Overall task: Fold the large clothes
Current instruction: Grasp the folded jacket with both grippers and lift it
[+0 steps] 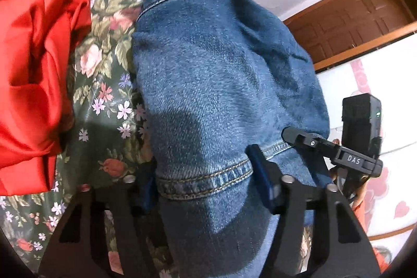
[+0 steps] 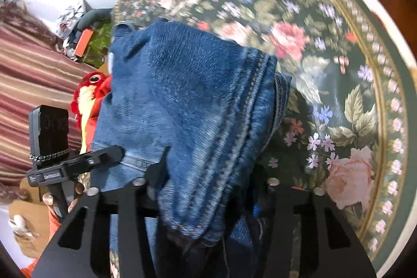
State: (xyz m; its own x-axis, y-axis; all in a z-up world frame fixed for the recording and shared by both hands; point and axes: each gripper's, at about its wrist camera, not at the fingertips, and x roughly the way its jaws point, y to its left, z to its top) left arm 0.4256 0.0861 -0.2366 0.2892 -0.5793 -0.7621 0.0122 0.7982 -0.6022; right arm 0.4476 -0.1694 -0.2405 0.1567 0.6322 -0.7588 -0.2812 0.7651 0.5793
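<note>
Left tongs (image 1: 206, 184) are clamped on the hem band of the denim garment (image 1: 208, 74), blue pads pressing either side of the stitched edge; right tongs (image 2: 208, 189) are narrowed on a bunched, double-stitched seam of the same garment (image 2: 182, 106), though the right-hand pad is mostly buried in cloth, so the bite depth is hard to read there. The denim is lifted and hangs from both grips over the floral bedspread (image 1: 104, 100), with a red satin cloth (image 1: 34, 74) lying just beside it on the left. Looks like the step is carrying the held edge over to make a fold. To do it well: keep both grips level and the edge taut between them so the hem stays straight, move the two hands together, lay the far part down first, then lower the held edge onto it. Denim is heavy and stiff; a shallow pinch on the thick seam may slip, so avoid jerks. Keep clear of the red cloth so it isn't dragged in.
</note>
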